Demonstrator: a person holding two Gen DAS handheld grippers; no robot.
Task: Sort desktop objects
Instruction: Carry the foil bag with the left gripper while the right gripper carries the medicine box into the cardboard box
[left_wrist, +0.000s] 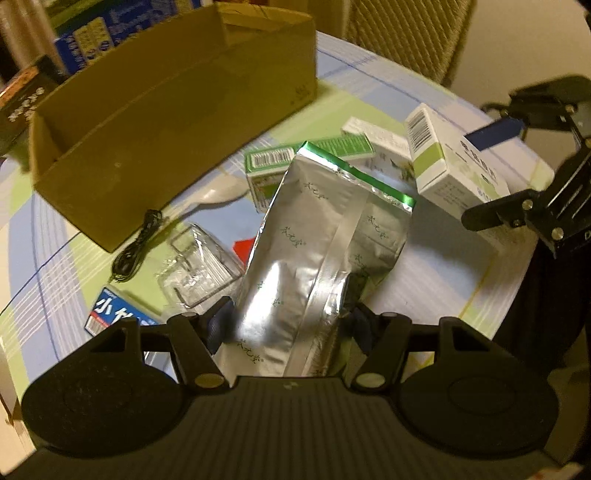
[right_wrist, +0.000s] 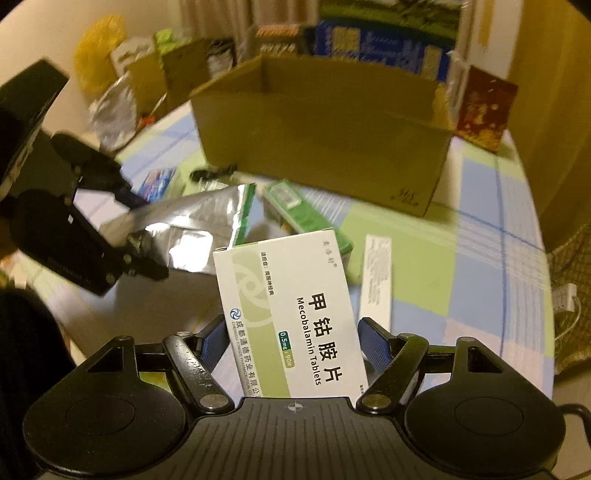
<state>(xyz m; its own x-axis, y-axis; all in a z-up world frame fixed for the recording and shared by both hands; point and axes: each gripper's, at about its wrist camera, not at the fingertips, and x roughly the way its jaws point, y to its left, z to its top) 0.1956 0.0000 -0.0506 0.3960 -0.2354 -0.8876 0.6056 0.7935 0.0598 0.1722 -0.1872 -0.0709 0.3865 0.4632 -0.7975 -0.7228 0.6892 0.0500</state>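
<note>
- Silver foil, with a green strip along its top edge, makes up the pouch (left_wrist: 321, 251) clamped in the left gripper (left_wrist: 291, 325); the two fingers press in on its lower sides, and the pouch stands up over the table (left_wrist: 424, 295).
- The right gripper (right_wrist: 295, 343) has closed on a white and pale-green box of tablets (right_wrist: 291, 314), printed "Mecobalamin Tablets", gripping it by its near end with the far end raised toward the room.
- From the left wrist view the same box (left_wrist: 454, 162) shows at the right, barcode end up, held between the right gripper's dark fingers (left_wrist: 495, 127).
- From the right wrist view the foil pouch (right_wrist: 199, 229) lies out to the left, pinched by the left gripper (right_wrist: 144, 229).
- An open brown cardboard box (right_wrist: 325, 140) sits at the far side of the table, well beyond both held things.
- A green and white carton (left_wrist: 273, 166) lies on the checked tablecloth behind the pouch, and a long white carton (right_wrist: 376, 280) lies just beside the tablet box.
- Nearer the left gripper lie a clear plastic packet (left_wrist: 199, 266), a coiled black cable (left_wrist: 136, 251) against the cardboard box, and a blue and white packet (left_wrist: 114, 314).
- Stacked boxes and bags crowd the background, too blurred to name.
</note>
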